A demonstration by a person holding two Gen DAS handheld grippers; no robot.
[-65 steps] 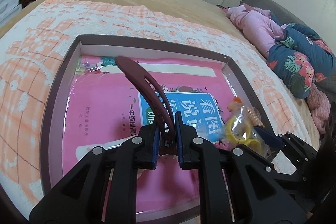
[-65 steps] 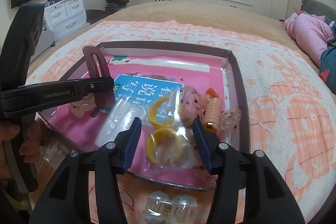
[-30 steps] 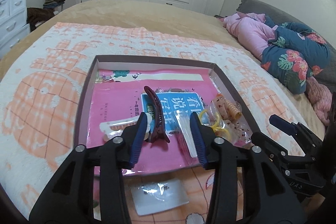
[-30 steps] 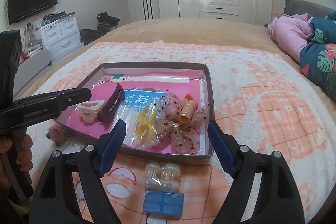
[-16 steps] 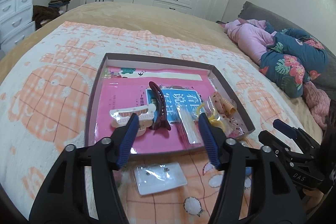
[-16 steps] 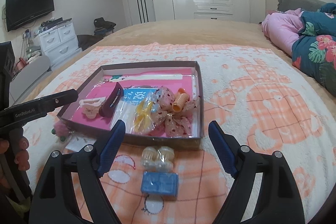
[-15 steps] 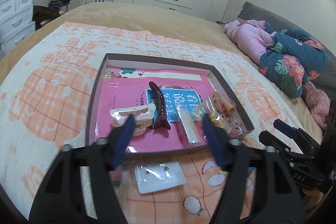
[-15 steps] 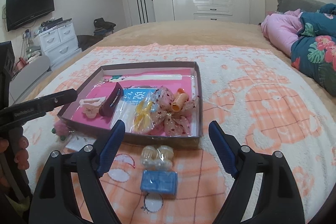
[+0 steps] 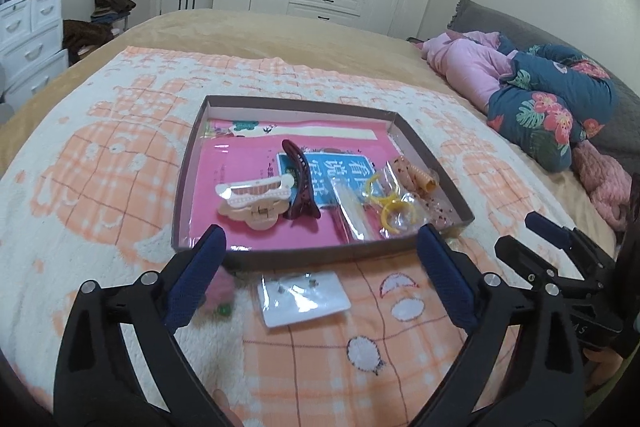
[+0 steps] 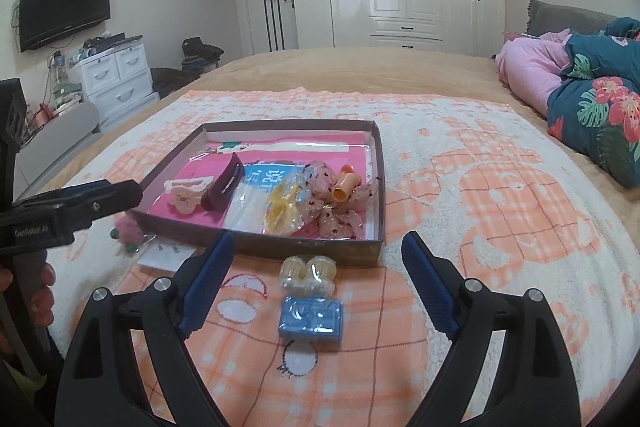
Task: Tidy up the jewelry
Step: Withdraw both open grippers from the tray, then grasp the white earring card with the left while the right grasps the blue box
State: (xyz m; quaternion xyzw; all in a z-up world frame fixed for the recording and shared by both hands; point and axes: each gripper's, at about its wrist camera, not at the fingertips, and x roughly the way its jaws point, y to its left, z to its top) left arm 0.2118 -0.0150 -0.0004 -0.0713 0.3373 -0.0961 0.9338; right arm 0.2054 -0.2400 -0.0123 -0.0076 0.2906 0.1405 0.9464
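My left gripper [image 9: 320, 259] has just spread its jaws and now holds nothing, so the dark red curved hair clip [image 9: 301, 187] lies in the shallow brown cardboard tray [image 9: 184, 187], sorted.

Both the left claw [image 9: 320, 243] and right claw [image 10: 318, 251] gape empty, jaws just widening, angled downward.

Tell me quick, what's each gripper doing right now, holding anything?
Left gripper: open, fingers have just been spreading, nothing between them.
Right gripper: open, fingers have just been widening, holding nothing.
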